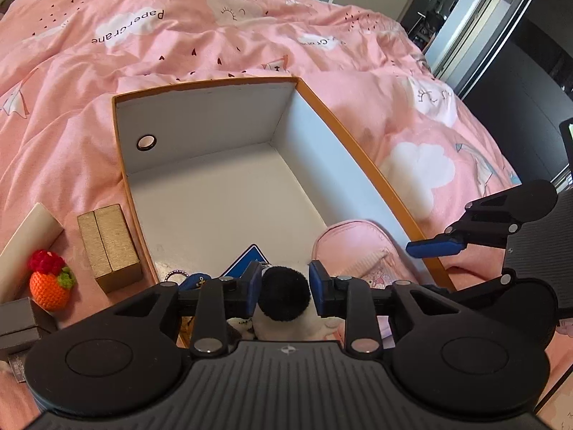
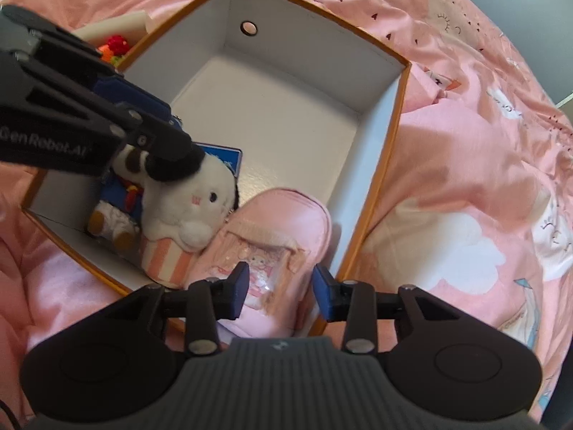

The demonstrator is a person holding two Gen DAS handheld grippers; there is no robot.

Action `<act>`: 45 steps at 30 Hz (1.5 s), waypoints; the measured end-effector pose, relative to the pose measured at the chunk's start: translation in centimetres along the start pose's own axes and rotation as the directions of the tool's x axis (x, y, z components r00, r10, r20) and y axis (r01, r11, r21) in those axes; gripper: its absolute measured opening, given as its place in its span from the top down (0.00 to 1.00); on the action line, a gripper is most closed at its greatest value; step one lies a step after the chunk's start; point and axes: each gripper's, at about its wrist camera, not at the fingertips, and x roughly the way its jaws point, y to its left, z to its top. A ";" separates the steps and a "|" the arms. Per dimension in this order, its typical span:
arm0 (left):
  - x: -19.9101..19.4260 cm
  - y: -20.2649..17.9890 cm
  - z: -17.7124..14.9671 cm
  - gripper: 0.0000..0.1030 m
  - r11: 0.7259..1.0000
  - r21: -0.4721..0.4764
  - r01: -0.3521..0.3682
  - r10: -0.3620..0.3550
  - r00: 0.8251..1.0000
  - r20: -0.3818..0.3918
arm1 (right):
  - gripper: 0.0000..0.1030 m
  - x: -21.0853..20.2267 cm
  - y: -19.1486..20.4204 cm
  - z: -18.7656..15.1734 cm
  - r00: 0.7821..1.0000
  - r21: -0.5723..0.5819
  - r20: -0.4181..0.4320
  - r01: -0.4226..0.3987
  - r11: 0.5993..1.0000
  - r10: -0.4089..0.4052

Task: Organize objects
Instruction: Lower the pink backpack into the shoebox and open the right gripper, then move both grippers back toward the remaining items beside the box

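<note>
An orange-rimmed box (image 1: 358,150) with a white inside lies open on the pink bed; it also shows in the right wrist view (image 2: 390,136). My left gripper (image 1: 284,283) is shut on the black ear of a white plush bunny (image 2: 186,197), which stands in the box's near corner in a pink striped cup. Beside it in the box lie a pink pouch (image 2: 283,236), a blue-clothed plush toy (image 2: 114,218) and a blue sign card (image 2: 229,159). My right gripper (image 2: 281,286) is open just above the pouch, its pads apart on either side of it.
Outside the box on the left lie a gold block (image 1: 107,247), an orange and red crocheted fruit (image 1: 50,279), a cream board (image 1: 25,240) and grey boxes (image 1: 18,326). The pink duvet (image 1: 215,28) surrounds everything. A dark doorway (image 1: 447,7) is at far right.
</note>
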 end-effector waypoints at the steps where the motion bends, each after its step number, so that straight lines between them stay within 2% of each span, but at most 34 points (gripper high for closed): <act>1: -0.1 0.0 -0.1 0.67 1.000 -0.002 0.003 -0.003 1.000 0.006 | 0.60 0.1 0.0 0.3 1.000 0.006 -0.006 -0.017 1.000 0.017; 4: -0.7 0.0 -0.6 0.67 1.000 -0.002 -0.003 0.003 1.000 0.020 | 0.71 1.3 0.7 1.1 0.997 0.006 -0.070 -0.034 0.999 0.034; 6: -1.2 0.1 -0.9 0.65 1.000 -0.008 -0.002 0.002 1.000 0.028 | 0.71 2.2 0.9 1.4 0.993 0.004 -0.113 -0.011 1.000 0.011; 11: -2.3 0.8 -1.5 0.61 0.999 -0.037 -0.002 0.004 0.999 0.044 | 0.75 4.4 0.7 1.7 0.983 0.031 -0.182 -0.005 0.999 0.010; 16: -3.3 1.4 -2.2 0.55 0.998 -0.067 0.008 -0.004 0.998 0.060 | 0.75 5.3 1.3 2.2 0.977 0.019 -0.213 0.009 1.000 -0.005; 19: -3.7 1.3 -2.5 0.54 0.998 -0.068 0.018 -0.013 0.998 0.067 | 0.75 5.7 2.0 2.3 0.973 -0.002 -0.228 0.031 1.000 -0.030; 25: -4.9 1.1 -2.9 0.51 0.998 -0.059 0.020 -0.014 0.995 0.094 | 0.75 4.7 2.6 2.4 0.974 0.006 -0.218 0.071 0.997 -0.068; 30: -6.1 1.0 -3.4 0.47 0.998 -0.063 0.029 -0.021 0.992 0.124 | 0.75 1.2 3.6 2.0 0.979 -0.012 -0.143 0.148 0.989 -0.149; 33: -6.8 0.9 -3.6 0.47 0.998 -0.058 0.028 -0.019 0.989 0.145 | 0.72 -1.5 4.5 1.7 0.975 -0.004 -0.068 0.212 0.977 -0.212; 34: -7.0 0.8 -3.7 0.47 0.998 -0.051 0.020 -0.012 0.988 0.155 | 0.69 -2.5 4.7 1.5 0.975 0.007 -0.035 0.221 0.975 -0.221; 38: -8.3 0.5 -4.1 0.47 1.000 -0.018 -0.017 0.020 0.980 0.200 | 0.66 -6.3 6.2 1.2 0.970 0.068 0.121 0.206 0.976 -0.213; 41: -9.4 0.7 -4.4 0.47 0.999 -0.015 -0.042 0.044 0.973 0.226 | 0.65 -8.1 8.0 1.0 0.948 0.120 0.238 0.187 0.975 -0.211; 45: -10.8 1.2 -5.0 0.47 0.993 -0.007 -0.119 0.116 0.956 0.269 | 0.65 -9.2 10.2 0.8 0.877 0.200 0.396 0.205 0.958 -0.270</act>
